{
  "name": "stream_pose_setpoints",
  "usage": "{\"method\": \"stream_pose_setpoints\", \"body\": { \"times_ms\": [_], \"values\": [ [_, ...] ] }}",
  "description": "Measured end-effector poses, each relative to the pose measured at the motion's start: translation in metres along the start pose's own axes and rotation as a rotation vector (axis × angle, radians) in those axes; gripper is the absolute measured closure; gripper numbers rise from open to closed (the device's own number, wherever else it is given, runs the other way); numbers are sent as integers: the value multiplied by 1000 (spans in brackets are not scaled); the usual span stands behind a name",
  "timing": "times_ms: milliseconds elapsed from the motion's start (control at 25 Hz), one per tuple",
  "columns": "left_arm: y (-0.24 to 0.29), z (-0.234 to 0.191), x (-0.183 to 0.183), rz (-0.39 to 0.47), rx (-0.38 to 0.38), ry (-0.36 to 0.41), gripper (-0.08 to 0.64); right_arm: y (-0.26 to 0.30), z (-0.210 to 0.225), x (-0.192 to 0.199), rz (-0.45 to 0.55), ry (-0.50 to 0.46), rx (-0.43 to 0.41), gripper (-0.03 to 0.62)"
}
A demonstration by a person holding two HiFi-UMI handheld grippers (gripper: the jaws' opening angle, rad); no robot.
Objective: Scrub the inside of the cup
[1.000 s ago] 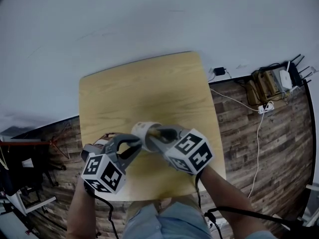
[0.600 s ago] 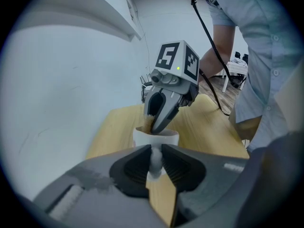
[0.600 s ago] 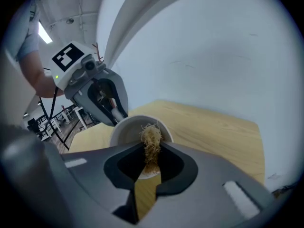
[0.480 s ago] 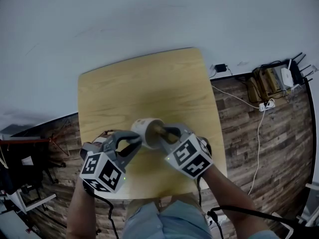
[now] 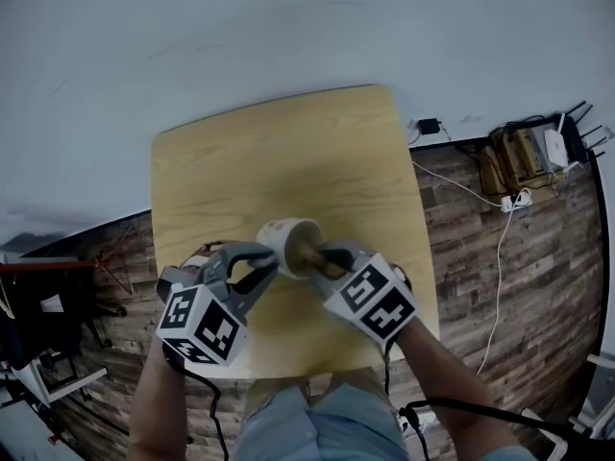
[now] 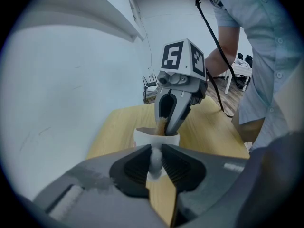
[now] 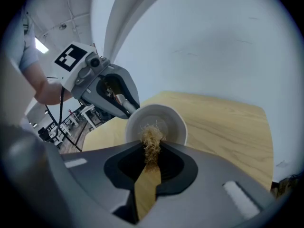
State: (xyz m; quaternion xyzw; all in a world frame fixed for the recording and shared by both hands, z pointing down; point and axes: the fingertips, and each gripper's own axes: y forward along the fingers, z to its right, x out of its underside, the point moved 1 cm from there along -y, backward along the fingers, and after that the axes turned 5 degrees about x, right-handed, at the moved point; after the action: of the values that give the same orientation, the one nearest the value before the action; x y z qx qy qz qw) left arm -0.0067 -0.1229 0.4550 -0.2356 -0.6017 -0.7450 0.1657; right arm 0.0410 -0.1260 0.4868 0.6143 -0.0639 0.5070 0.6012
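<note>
The left gripper view shows the fingers of the left gripper [image 6: 155, 152] pinching the handle [image 6: 154, 159] of the tipped white cup [image 6: 156, 137] over the wooden surface [image 5: 288, 161], and the right gripper view shows the fingers of the right gripper [image 7: 152, 150] closed on a scrub brush [image 7: 152, 137] at its mouth.

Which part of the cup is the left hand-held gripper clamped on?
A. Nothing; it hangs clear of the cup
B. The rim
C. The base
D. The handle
D: the left gripper view shows the left hand-held gripper with its jaws pressed on the white handle of the cup.
</note>
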Motion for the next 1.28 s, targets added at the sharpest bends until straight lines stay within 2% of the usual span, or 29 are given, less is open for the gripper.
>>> {"method": "stream_pose_setpoints", "body": {
  "times_ms": [160, 280, 720, 1000, 1280],
  "values": [
    [2, 0, -2, 0, 5, 4, 465, -3, -10, -10, 47, 75, -65, 535],
    [4, 0, -3, -5, 16, 12, 465, -7, -10, -26, 100, 100, -58, 535],
    [3, -2, -3, -6, 28, 8, 465, -18, 17, -42, 147, 6, 27, 535],
    [2, -4, -1, -1, 20, -7, 465, -19, 34, -31, 140, -8, 68, 535],
    [2, -1, -1, 1, 10, -12, 465, -19, 26, -4, 92, 26, 90, 535]
  ]
}}
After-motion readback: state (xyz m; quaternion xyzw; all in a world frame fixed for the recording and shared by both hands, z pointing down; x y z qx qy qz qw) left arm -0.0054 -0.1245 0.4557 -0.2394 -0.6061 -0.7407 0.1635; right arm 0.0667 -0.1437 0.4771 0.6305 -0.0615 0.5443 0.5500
